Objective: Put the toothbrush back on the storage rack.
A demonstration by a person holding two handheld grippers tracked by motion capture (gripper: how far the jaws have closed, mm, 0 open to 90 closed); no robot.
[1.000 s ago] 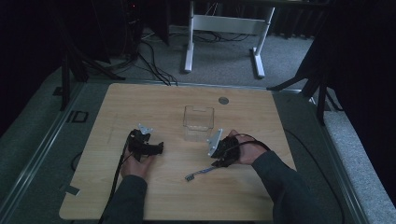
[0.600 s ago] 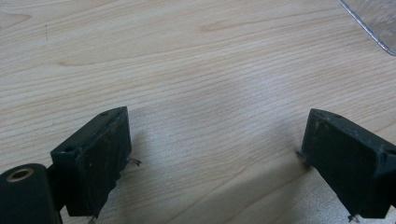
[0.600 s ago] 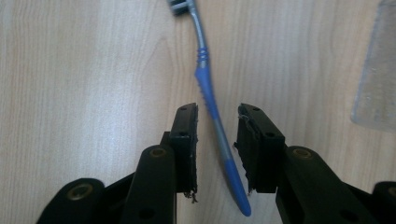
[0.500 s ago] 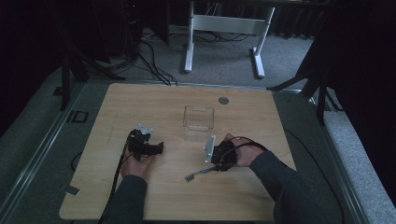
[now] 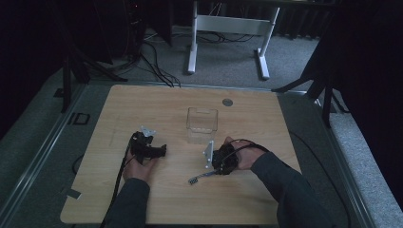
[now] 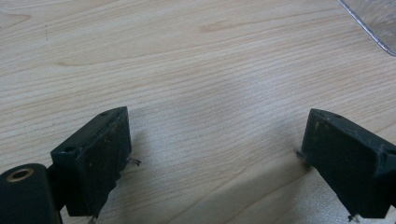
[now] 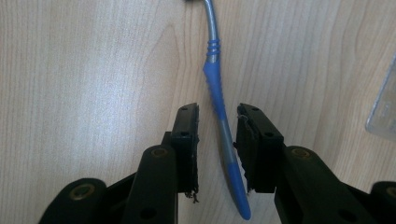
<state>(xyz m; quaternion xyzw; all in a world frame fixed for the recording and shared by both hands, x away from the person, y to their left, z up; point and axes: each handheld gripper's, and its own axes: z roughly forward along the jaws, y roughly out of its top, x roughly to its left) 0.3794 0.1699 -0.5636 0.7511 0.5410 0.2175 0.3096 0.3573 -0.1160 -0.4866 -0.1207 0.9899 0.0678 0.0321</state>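
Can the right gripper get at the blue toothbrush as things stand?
Probably yes: the right gripper has its jaws on either side of the blue toothbrush handle on the table. They have just been closing, with gaps left on both sides and nothing between.

Two hands with grippers rest on a wooden table (image 5: pixel 142 104), seen from above.

The left gripper (image 5: pixel 148 148) lies near the table's left centre. The right gripper (image 5: pixel 219 159) points left over a small slim tool (image 5: pixel 199 177) lying on the wood. A clear plastic box (image 5: pixel 202 124) stands between and just beyond them. A small round disc (image 5: pixel 227 101) lies near the far edge.
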